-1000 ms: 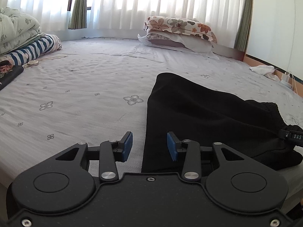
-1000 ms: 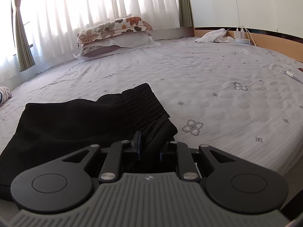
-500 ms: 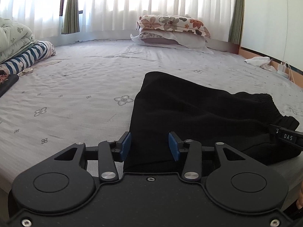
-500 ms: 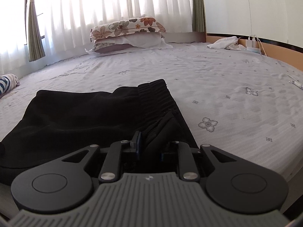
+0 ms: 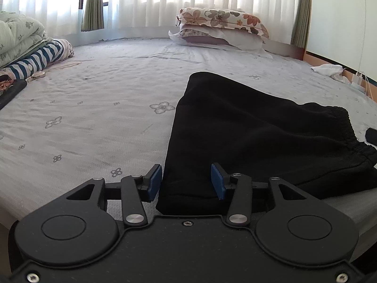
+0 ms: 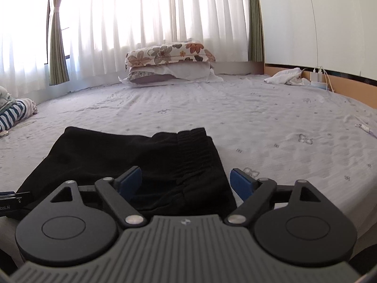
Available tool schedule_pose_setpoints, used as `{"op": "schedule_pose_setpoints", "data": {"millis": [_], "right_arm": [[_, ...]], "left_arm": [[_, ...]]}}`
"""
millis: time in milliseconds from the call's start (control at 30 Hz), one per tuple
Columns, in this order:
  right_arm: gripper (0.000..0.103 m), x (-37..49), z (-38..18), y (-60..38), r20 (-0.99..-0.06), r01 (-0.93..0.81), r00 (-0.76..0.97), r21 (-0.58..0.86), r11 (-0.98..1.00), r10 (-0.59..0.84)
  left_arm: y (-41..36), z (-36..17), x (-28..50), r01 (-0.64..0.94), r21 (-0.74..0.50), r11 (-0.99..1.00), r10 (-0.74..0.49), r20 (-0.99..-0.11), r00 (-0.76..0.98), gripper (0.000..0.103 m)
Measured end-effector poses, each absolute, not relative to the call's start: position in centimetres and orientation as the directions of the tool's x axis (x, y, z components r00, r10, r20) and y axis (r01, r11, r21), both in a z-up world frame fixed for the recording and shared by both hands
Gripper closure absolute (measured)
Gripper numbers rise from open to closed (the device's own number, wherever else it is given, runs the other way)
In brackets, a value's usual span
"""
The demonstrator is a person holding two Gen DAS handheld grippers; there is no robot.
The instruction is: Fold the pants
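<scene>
The black pants (image 5: 254, 136) lie folded into a flat bundle near the front edge of the bed (image 5: 106, 108), with the elastic waistband at the right. My left gripper (image 5: 187, 181) is open, its blue pads straddling the bundle's near left corner. In the right wrist view the pants (image 6: 141, 160) lie flat with the ribbed waistband on their right side. My right gripper (image 6: 186, 181) is open wide over the waistband's near end, holding nothing.
Stacked flowered pillows (image 5: 223, 28) lie at the far side by the curtains. A folded quilt and striped cloth (image 5: 35, 54) lie at the far left. A white cloth (image 6: 285, 79) and a charger (image 6: 318, 77) sit at the right by the wooden bed edge.
My right gripper has opened and let go of the waistband, which now lies flat on the bed. My left gripper has stayed open at the bundle's left corner.
</scene>
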State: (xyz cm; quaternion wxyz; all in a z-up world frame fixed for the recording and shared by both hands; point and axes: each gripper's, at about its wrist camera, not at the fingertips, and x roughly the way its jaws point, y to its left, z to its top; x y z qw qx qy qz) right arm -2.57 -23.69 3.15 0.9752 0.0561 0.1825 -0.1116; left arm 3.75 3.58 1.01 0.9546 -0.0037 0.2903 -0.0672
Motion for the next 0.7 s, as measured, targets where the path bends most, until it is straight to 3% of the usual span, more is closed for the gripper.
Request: {"op": "schedule_pose_setpoints", "data": {"millis": [200,300,367,467,700], "right_arm": [[0.008,-3.3,5.4,-23.8,-0.281,0.217,0.941,0.063,0.974,-0.191],[0.022,-2.5,5.0,-23.6,-0.295,0.197,0.94,0.054,0.979,-0.173],[0.05,-1.7,4.1,-23.4,-0.327,0.194,0.93,0.058,0.979,-0.165],[0.074,-0.4,2.2,-23.4,-0.407,0.207,0.898,0.057,0.977,-0.167],[0.074,-0.2,-0.4,-22.3,-0.422,0.216,0.878,-0.07,0.974,-0.225]], "left_arm": [[3.2,1.0,3.7,0.125,-0.03,0.992,-0.121,-0.549,0.827,0.058],[3.1,1.0,3.8,0.125,-0.029,0.992,-0.121,-0.55,0.827,0.058],[3.1,1.0,3.8,0.125,-0.028,0.992,-0.12,-0.55,0.827,0.058],[3.1,1.0,3.7,0.127,-0.023,0.992,-0.119,-0.549,0.828,0.058],[3.0,0.9,3.8,0.123,-0.018,0.992,-0.113,-0.547,0.83,0.057]]}}
